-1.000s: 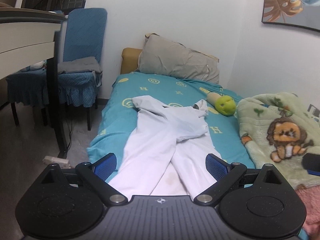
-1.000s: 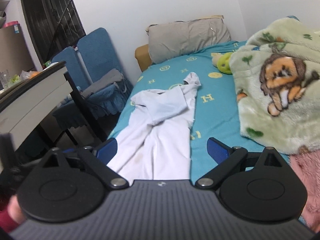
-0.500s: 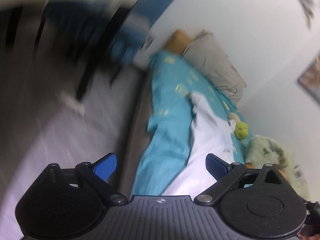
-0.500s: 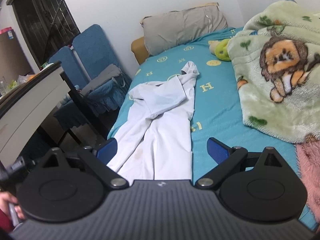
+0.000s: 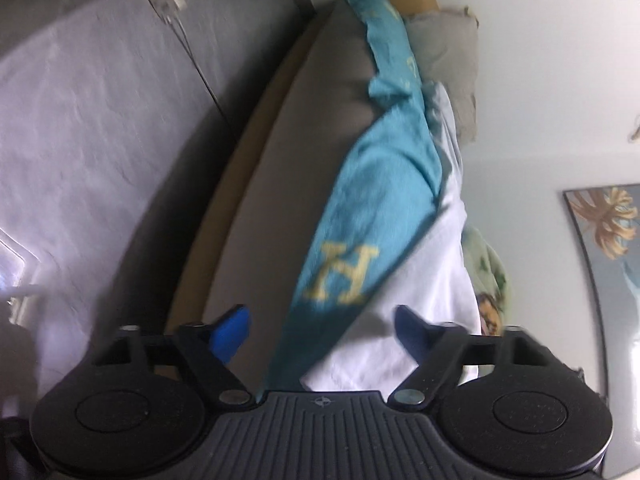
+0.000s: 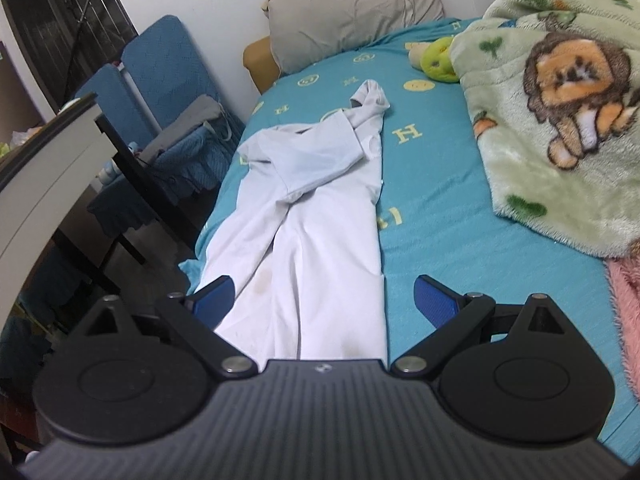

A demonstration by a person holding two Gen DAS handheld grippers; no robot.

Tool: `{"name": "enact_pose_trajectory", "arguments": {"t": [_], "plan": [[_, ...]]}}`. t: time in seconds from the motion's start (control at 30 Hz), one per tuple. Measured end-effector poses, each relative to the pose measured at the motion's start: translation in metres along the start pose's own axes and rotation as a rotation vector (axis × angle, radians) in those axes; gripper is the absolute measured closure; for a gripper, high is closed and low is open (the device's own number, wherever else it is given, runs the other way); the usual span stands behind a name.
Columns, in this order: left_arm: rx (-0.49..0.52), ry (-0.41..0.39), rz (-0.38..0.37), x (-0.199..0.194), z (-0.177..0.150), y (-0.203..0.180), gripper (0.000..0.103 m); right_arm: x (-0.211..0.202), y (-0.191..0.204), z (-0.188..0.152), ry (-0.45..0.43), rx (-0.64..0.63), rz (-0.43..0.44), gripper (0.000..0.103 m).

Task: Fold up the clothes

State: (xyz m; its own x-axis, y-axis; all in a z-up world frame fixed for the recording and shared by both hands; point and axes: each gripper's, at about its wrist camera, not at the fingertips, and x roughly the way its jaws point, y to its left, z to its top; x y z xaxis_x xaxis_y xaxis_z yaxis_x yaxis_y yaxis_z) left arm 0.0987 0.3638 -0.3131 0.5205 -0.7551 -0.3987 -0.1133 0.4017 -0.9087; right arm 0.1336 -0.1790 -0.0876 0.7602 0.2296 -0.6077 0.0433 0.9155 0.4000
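Between the spread jaws of the right gripper, a white garment on the teal bedsheet — left gripper jaws just closing partway, apart over sheet edge and garment hem.

Left tongs closing astride white garment, sheet edge.

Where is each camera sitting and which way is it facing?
Left wrist view: on the left tongs, rolled sideways low beside the bed, facing along the hanging teal sheet and white garment; only its own fingers show, jaws apart.
Right wrist view: on the right tongs, above the bed's near end, facing the pillow; only its own fingers show, jaws open.
Shared: garment, sheet, pillow.
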Motion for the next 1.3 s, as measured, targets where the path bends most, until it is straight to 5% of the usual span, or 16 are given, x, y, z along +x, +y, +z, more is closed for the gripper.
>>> {"name": "enact_pose_trajectory", "arguments": {"t": [0.07,0.13,0.2,0.33,0.57,0.83,1.13,1.23,1.3], "plan": [[0.042,0.011,-0.006,-0.001,-0.003,-0.007,0.050,0.003,0.001,0.000,0.010,0.007,0.000,0.005],[0.085,0.021,-0.011,-0.003,-0.005,-0.014,0.085,0.003,0.002,0.000,0.012,0.013,0.003,0.005],[0.180,0.007,0.020,-0.014,-0.007,-0.036,0.099,0.002,0.003,0.000,0.010,0.012,0.003,0.005],[0.382,-0.026,0.091,-0.039,-0.010,-0.083,0.098,-0.001,0.005,-0.001,0.006,0.008,0.013,0.005],[0.871,0.022,0.235,-0.054,-0.036,-0.228,0.099,-0.008,0.002,-0.003,-0.011,0.000,0.015,0.005],[1.270,0.141,0.229,0.008,-0.130,-0.370,0.099,-0.014,-0.022,-0.004,-0.028,0.029,-0.022,0.005],[1.359,0.572,0.436,0.130,-0.228,-0.327,0.100,-0.003,-0.046,-0.011,0.064,0.118,0.012,0.005],[1.293,0.592,0.473,0.134,-0.226,-0.318,0.096,-0.001,-0.047,-0.016,0.099,0.127,0.040,0.005],[1.226,0.536,0.460,0.129,-0.211,-0.322,0.084,0.000,-0.048,-0.019,0.124,0.140,0.061,0.005]]}}
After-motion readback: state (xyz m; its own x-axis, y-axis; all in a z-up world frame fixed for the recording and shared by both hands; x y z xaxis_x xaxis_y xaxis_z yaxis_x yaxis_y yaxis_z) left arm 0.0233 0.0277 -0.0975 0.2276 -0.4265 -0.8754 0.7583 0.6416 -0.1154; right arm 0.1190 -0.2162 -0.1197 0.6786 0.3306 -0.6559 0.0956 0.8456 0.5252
